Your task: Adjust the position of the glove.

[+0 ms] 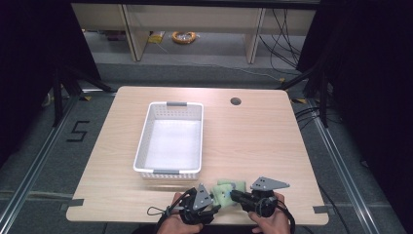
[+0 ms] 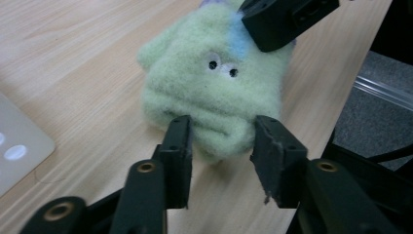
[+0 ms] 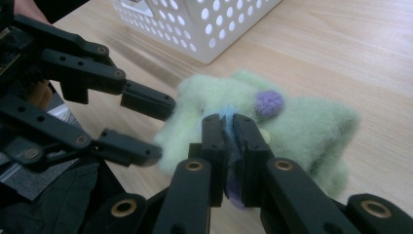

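A pale green plush toy (image 1: 225,188) with two small eyes, a blue tuft and a purple dot lies near the table's front edge. My right gripper (image 3: 232,132) is shut on the blue tuft on top of the toy (image 3: 302,122). My left gripper (image 2: 221,139) is open, its jaws standing either side of the toy's (image 2: 209,87) lower edge without squeezing it. In the high view the left gripper (image 1: 215,206) comes at the toy from the left and the right gripper (image 1: 234,195) from the right. The right gripper (image 2: 282,19) presses on the toy's head in the left gripper view.
A white perforated basket (image 1: 146,141) stands just behind the toy, left of the table's middle; its wall (image 3: 195,24) is close to the grippers. A round cable hole (image 1: 235,101) sits at the table's back right. The front table edge is right under the hands.
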Motion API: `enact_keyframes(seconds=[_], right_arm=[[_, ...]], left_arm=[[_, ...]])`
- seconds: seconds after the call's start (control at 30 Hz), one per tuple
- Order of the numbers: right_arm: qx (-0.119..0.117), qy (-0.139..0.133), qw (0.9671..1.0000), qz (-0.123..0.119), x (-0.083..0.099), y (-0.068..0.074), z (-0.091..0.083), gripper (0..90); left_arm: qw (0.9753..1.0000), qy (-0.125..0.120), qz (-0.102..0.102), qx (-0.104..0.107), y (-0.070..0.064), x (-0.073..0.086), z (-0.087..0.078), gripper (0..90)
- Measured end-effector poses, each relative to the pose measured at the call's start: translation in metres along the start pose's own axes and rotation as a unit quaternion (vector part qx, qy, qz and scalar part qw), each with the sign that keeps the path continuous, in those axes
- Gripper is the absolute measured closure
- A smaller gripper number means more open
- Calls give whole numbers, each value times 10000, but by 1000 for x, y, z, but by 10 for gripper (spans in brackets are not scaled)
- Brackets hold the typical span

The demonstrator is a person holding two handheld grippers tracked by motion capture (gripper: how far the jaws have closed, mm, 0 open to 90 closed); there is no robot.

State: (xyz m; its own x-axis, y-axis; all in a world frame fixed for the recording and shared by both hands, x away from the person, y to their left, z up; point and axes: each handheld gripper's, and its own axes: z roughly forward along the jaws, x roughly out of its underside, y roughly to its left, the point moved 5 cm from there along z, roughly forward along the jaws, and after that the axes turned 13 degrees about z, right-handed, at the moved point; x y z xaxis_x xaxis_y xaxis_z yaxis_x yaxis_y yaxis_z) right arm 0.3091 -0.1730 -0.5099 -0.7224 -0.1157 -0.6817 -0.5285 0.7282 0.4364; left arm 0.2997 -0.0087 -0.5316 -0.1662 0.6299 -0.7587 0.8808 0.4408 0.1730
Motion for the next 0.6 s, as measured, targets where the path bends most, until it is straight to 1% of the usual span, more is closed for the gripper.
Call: enact_keyframes(seconds=[0.03, 0.07, 0.1, 0.13, 0.17, 0.2, 0.23, 0.27, 0.3, 0.33, 0.37, 0.4, 0.43, 0.47, 0.5, 0.53, 0.57, 0.6], right_arm=[[-22, 57, 10000, -73, 1, 1, 1, 850], [-22, 57, 10000, -73, 1, 1, 1, 850], [-2, 79, 10000, -53, 1, 2, 0, 853], [-2, 79, 10000, -53, 1, 2, 0, 853], [-57, 57, 10000, -41, 1, 3, 1, 853], [-117, 115, 9999, -6, 1, 3, -1, 854], [-167, 71, 9997, 170, 1, 6, -1, 854], [-177, 36, 9998, 115, 1, 5, -1, 854], [-213, 82, 9995, 229, 1, 7, -1, 854], [-125, 106, 9996, 251, 1, 6, -3, 848], [-179, 69, 9992, 359, 2, 7, -2, 838], [-179, 69, 9992, 359, 2, 7, -2, 838], [-131, -9, 9995, 292, 3, 3, -2, 832], [-131, -9, 9995, 292, 3, 3, -2, 832], [-4, -29, 9998, 207, 7, 1, -3, 818], [-4, -29, 9998, 207, 7, 1, -3, 818], [-14, 204, 9985, 502, 15, 5, -3, 804], [-14, 204, 9985, 502, 15, 5, -3, 804]], left_arm=[[10000, 9, -51, 10, -1, 0, -1, 709], [10000, 9, -51, 10, -1, 0, -1, 752], [10000, -9, 44, -66, 1, -2, -3, 785], [10000, -9, 44, -66, 1, -2, -3, 824], [9999, -109, -78, -68, 1, -4, -4, 824], [9999, -77, -32, -70, 3, -5, -6, 856], [9999, -107, -50, -104, 6, -7, -9, 875], [9999, -107, -50, -104, 6, -7, -9, 875], [9997, -172, -114, -126, 10, -9, -9, 872], [9997, -172, -114, -126, 10, -9, -9, 866], [9997, -173, -82, -119, 14, -8, -9, 858], [9997, -173, -82, -119, 14, -8, -9, 847], [9995, -146, -295, -33, 15, -6, -6, 830], [9995, -146, -295, -33, 15, -6, -6, 816], [9997, -99, -233, -9, 16, -4, -5, 807], [9997, -99, -233, -9, 16, -4, -5, 800], [9998, -75, -188, 21, 17, -3, -4, 794], [9998, -75, -188, 21, 17, -3, -4, 789]])
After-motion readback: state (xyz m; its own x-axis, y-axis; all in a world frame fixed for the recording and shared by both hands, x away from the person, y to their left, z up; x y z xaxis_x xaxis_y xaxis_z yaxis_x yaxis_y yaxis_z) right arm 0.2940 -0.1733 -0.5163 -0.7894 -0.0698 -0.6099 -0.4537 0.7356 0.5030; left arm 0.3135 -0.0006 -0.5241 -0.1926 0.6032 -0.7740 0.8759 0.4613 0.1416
